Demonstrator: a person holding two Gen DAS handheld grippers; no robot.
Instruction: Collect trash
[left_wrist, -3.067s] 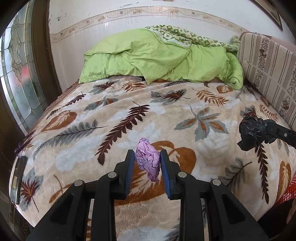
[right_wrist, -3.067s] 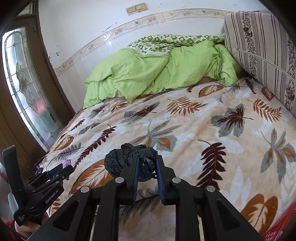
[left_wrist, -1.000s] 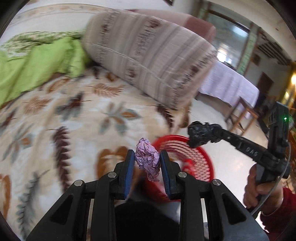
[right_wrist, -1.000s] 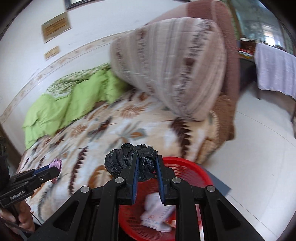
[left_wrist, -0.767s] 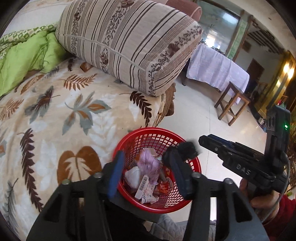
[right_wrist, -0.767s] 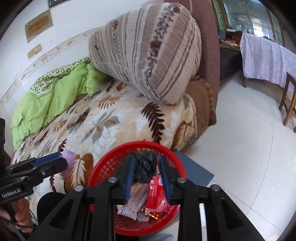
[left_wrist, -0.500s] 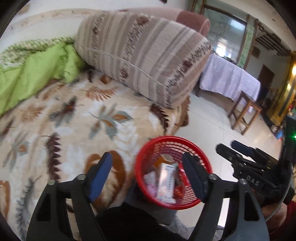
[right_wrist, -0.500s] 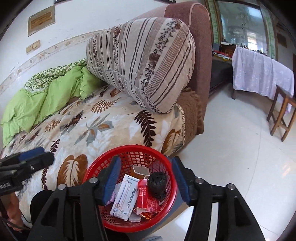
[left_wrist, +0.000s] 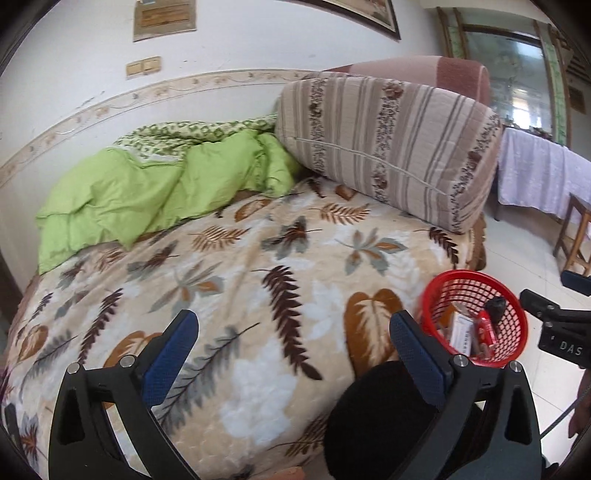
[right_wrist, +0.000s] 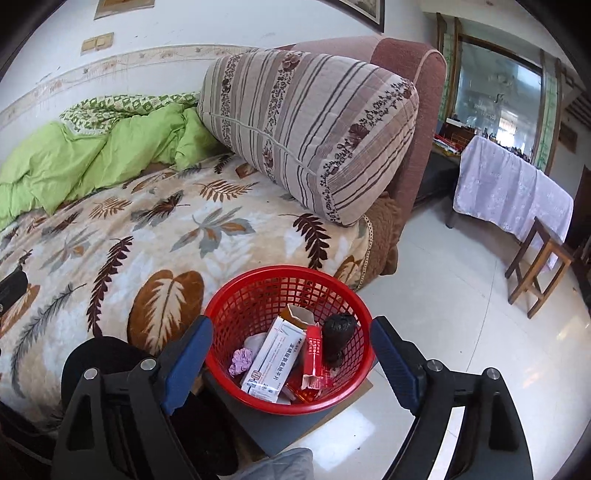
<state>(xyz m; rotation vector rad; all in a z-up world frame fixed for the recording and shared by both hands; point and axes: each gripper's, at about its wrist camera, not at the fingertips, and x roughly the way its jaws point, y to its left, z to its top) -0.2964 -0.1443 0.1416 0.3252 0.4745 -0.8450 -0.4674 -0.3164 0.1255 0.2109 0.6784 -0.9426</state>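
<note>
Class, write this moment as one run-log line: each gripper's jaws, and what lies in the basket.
left gripper: jaws opening, empty | right gripper: jaws opening, empty | red basket: purple wad, black wad, boxes

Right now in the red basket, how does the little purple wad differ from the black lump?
The purple wad is pale, small and crinkled; the black lump is dark, glossy and bigger. The purple wad lies low on the left, beside the white box; the black lump stands on the right against the red basket wall. Both are crumpled trash, and no gripper holds either.
</note>
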